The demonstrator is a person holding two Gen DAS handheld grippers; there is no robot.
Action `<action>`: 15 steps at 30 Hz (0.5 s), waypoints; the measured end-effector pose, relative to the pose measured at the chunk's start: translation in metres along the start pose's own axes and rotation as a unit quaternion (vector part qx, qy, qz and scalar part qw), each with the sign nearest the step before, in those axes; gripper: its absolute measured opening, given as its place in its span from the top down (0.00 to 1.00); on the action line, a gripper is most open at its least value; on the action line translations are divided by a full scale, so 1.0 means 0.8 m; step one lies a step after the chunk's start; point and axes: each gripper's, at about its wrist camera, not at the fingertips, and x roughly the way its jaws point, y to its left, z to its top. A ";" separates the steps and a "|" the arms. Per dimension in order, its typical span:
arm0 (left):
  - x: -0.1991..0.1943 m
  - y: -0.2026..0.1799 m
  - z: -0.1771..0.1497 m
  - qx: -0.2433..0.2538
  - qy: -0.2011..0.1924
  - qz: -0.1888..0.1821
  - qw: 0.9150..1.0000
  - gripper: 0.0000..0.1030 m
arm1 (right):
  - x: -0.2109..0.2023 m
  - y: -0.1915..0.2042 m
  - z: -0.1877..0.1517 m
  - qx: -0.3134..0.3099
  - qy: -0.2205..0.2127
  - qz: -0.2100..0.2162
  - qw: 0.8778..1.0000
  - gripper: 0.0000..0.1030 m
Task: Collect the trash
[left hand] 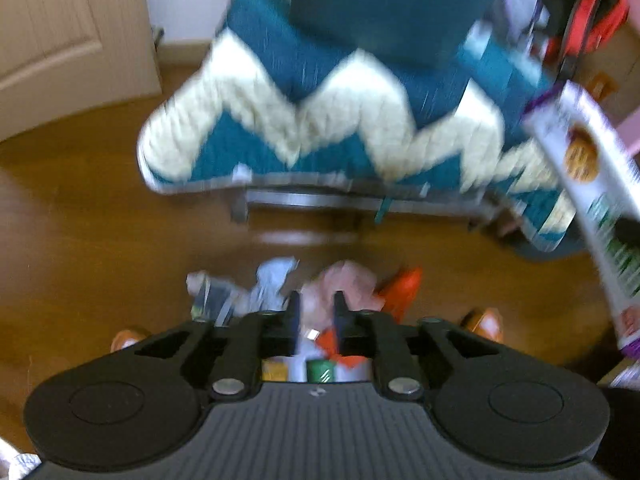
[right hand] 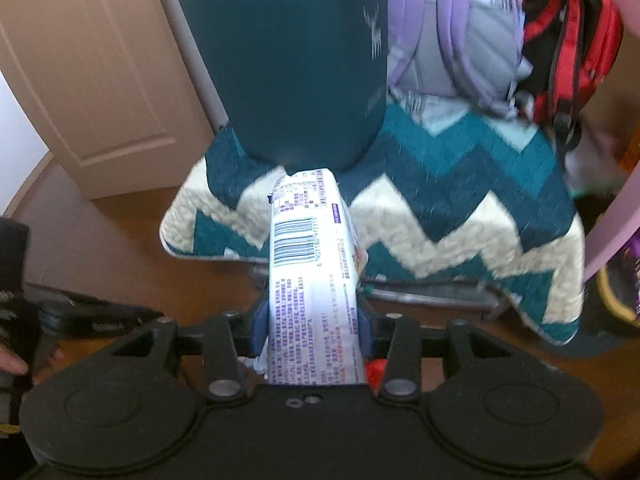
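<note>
While the left wrist view is blurred, the left gripper (left hand: 316, 312) hangs with a narrow gap between its fingers, holding nothing, just above a trash pile (left hand: 304, 292) on the floor (left hand: 80, 208) in front of the chevron blanket (left hand: 320, 120); the pile suggests a gathering spot. To the blanket's right, the biscuit wrapper (left hand: 592, 184) shows. From the right wrist, the right gripper (right hand: 312, 320) clamps that wrapper (right hand: 312, 264) lengthwise, held up before the blanket (right hand: 440, 208), probably for carrying to the pile.
</note>
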 end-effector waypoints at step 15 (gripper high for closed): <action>0.260 0.023 -0.083 -0.084 0.215 0.083 0.969 0.23 | 0.156 -0.021 -0.011 0.015 0.070 0.045 0.996 0.58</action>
